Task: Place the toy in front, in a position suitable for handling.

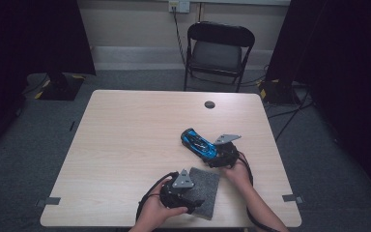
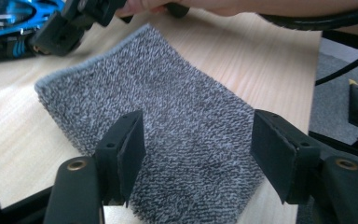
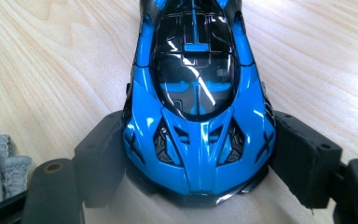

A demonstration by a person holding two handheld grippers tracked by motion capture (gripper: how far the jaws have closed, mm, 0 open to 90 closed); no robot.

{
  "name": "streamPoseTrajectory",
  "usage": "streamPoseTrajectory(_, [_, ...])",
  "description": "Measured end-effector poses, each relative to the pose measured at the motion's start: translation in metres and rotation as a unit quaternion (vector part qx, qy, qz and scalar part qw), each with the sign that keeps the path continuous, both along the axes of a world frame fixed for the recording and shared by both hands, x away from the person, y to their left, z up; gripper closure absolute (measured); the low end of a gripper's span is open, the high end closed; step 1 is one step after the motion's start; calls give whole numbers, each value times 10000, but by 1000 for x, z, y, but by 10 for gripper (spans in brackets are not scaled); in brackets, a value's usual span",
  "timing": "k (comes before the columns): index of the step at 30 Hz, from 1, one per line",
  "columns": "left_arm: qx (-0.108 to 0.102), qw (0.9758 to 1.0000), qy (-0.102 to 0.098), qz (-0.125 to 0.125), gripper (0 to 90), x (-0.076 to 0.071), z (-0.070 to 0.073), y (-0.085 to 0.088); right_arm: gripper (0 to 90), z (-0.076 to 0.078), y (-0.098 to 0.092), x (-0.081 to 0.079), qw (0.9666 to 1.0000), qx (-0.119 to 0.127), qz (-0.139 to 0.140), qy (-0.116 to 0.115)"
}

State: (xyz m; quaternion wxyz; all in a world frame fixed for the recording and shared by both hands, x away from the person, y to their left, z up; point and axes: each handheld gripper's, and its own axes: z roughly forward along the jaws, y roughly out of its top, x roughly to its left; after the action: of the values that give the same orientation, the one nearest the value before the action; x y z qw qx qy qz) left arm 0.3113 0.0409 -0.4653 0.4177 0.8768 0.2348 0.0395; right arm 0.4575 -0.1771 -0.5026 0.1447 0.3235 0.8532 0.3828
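A blue and black toy car (image 1: 198,143) sits on the wooden table (image 1: 135,135), right of centre. My right gripper (image 1: 218,155) is shut on it from the near side, and in the right gripper view both pads press the flanks of the car (image 3: 198,93) at one end, with the right gripper (image 3: 198,161) low over the wood. A grey terry cloth (image 1: 206,184) lies flat near the front edge. My left gripper (image 1: 197,203) stands over the cloth's near part. Its jaws are open above the cloth (image 2: 168,93), left gripper (image 2: 198,156) gripping nothing.
A small dark round spot (image 1: 209,104) marks the table's far side. A black folding chair (image 1: 220,48) stands behind the table. Cables run across the carpet at the right. The table's right edge (image 2: 314,84) lies close beside the cloth.
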Motion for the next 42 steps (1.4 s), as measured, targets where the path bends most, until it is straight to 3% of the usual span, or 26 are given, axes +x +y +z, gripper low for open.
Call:
streamPoseTrajectory(6, [318,9994,110,27,329,0,-13,-3,245,0,0,0,10000,1,-7,0])
streamPoseTrajectory(13, [643,9978,-32,129,326,5,-14,5,245,0,0,0,10000,-3,-5,0])
streamPoseTrajectory(16, [776,9963,-97,347,310,10,-12,13,245,0,0,0,10000,0,-7,0])
streamPoseTrajectory(19, [755,9956,35,562,280,14,-11,19,245,0,0,0,10000,-1,-5,1])
streamPoseTrajectory(21, [671,9957,18,634,266,13,-12,17,245,0,0,0,10000,-1,-6,0])
streamPoseTrajectory(23, [736,9955,-6,597,265,12,-12,15,245,0,0,0,10000,0,-6,1])
streamPoseTrajectory(27, [561,9960,153,676,244,15,-19,16,245,0,0,0,10000,0,-6,0])
streamPoseTrajectory(29, [522,9958,40,748,244,14,-23,15,245,0,0,0,10000,-1,-4,-2])
streamPoseTrajectory(34, [662,9958,23,629,277,16,-19,17,245,0,0,0,10000,-1,-5,0])
streamPoseTrajectory(38, [881,9933,-44,740,274,22,-15,28,245,0,0,0,10000,0,-5,0])
streamPoseTrajectory(42, [926,9895,-43,1112,238,28,-11,42,245,0,0,0,10000,0,-5,1])
